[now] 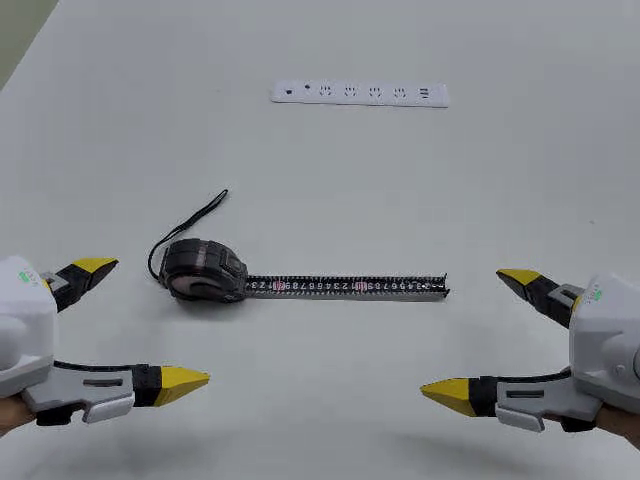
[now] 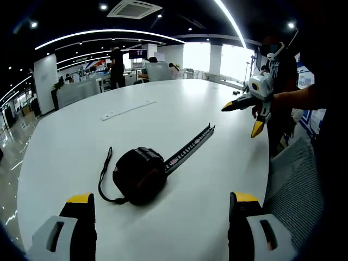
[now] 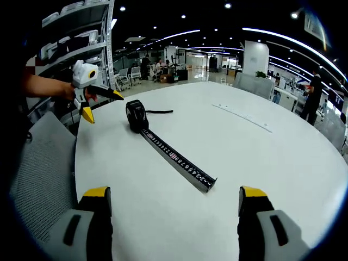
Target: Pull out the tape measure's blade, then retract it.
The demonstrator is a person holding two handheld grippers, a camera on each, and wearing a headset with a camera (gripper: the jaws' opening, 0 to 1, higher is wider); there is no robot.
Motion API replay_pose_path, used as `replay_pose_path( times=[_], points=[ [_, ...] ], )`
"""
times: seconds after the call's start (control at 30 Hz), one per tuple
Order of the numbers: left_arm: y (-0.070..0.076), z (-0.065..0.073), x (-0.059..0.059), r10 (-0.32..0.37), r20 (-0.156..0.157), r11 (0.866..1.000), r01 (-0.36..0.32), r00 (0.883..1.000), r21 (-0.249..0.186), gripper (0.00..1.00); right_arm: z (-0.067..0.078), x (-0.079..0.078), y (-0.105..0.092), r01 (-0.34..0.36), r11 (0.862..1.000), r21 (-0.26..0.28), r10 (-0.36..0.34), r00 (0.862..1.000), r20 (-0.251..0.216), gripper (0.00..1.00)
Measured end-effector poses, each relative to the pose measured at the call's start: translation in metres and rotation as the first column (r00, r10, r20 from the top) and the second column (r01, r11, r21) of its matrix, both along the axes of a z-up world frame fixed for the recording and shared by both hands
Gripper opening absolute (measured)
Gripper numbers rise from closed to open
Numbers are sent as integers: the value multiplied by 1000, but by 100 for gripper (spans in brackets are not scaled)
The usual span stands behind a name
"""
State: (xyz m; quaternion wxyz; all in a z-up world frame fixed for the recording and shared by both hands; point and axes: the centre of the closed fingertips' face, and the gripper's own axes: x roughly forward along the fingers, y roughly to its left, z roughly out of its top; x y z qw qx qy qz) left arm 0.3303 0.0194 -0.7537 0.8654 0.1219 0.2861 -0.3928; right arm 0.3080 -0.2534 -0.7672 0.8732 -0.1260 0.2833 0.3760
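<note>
Two grippers hang at the near edge of the scene, the left gripper [image 1: 157, 320] at near left and the right gripper [image 1: 462, 330] at near right, each with jaws spread wide and grasping nothing. Just beyond and between them the tape measure [image 1: 203, 271] lies on the white table [image 1: 300, 180], with its black case to the left and its blade [image 1: 345, 286] drawn out flat to the right. A wrist strap [image 1: 190, 222] loops from the case toward the far left. A power strip [image 1: 360, 93] lies well beyond. Retraction appears to remain. Hazard: if the lock is released while the case is unsecured, the blade may whip back and drag or spin the case. A jaw closing on the thin blade edge may slip or kink it.
</note>
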Motion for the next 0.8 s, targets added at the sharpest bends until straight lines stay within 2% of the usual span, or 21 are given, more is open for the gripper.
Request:
replay_pose_path(
  times=[0.1, 0.23, 0.4, 0.5, 0.6, 0.63, 0.8],
  points=[
    [-4, 3, -4, 33, 7, 999, -33, 999, -29, 100, 4, -1, 3, 32, 999, 6, -32, 999, 11, 99],
    [-11, 5, -11, 49, 9, 998, -49, 999, -46, 100, 9, -6, 11, 45, 998, 37, -46, 999, 13, 98],
    [-17, 7, -17, 81, 20, 995, -80, 996, -60, 100, 11, -9, 19, 71, 996, 45, -72, 997, 21, 98],
    [-16, 10, -18, 108, 35, 993, -106, 994, -53, 100, 13, -8, 20, 106, 993, 43, -108, 994, 32, 98],
    [-12, 11, -16, 147, 41, 989, -145, 988, -38, 100, 16, -7, 21, 143, 989, 46, -145, 989, 38, 98],
    [-9, 11, -15, 179, 39, 984, -177, 983, -33, 100, 17, -7, 21, 157, 987, 40, -159, 986, 42, 98],
    [-13, 15, -18, 236, 58, 971, -233, 970, -50, 100, 21, -7, 23, 210, 976, 52, -213, 976, 55, 98]
  ],
)
